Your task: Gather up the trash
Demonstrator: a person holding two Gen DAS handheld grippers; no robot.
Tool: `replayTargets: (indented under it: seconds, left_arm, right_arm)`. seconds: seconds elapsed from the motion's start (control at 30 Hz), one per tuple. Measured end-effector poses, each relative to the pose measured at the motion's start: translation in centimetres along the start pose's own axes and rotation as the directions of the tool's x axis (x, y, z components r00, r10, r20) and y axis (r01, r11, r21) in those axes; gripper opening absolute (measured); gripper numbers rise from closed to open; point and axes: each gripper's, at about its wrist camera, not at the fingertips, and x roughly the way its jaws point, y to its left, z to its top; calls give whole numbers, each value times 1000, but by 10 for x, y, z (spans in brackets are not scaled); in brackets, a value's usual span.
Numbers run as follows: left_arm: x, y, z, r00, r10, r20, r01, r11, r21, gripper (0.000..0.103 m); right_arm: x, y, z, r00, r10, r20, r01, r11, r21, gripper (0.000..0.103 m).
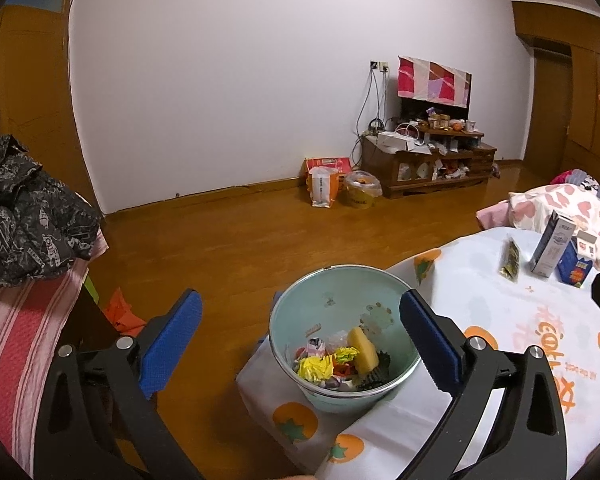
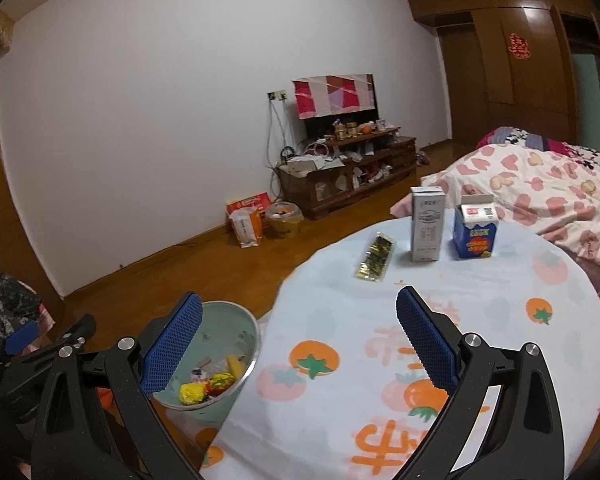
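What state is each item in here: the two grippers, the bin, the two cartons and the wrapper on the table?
Left gripper: open, empty.
Right gripper: open, empty.
Bin: upright beside the table, partly filled with trash.
Grey carton: upright on the table.
Blue carton: upright on the table.
Wrapper: lying flat on the tablecloth.

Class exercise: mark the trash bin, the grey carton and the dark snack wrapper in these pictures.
trash bin (image 1: 332,296): left wrist view, bare inner wall.
grey carton (image 2: 426,232): right wrist view, front face.
dark snack wrapper (image 2: 374,261): right wrist view, middle of the packet.
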Motion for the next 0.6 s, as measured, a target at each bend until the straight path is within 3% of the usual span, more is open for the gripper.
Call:
replayTargets:
  seconds: [0.2, 0.33, 0.47, 0.6]
  left_arm:
    - [8, -3, -2, 1000, -9, -22, 9, 1000, 13, 97]
    - [17, -8, -3, 999, -15, -45, 16, 1000, 22, 97]
    - [25, -16, -5, 997, -36, -65, 39, 999, 37, 97]
    - [37, -20, -5, 993, -60, -97, 61, 998, 8, 97]
  right_arm:
    - [15, -36, -3, 994, -104, -25, 104, 995, -1, 97]
    - [33, -88, -9, 975, -215, -61, 216, 976, 19, 97]
    - [67, -162, -13, 925, -352, -142, 358, 933, 23, 97]
    - [95, -222, -18, 881, -409, -237, 429, 902, 40, 97]
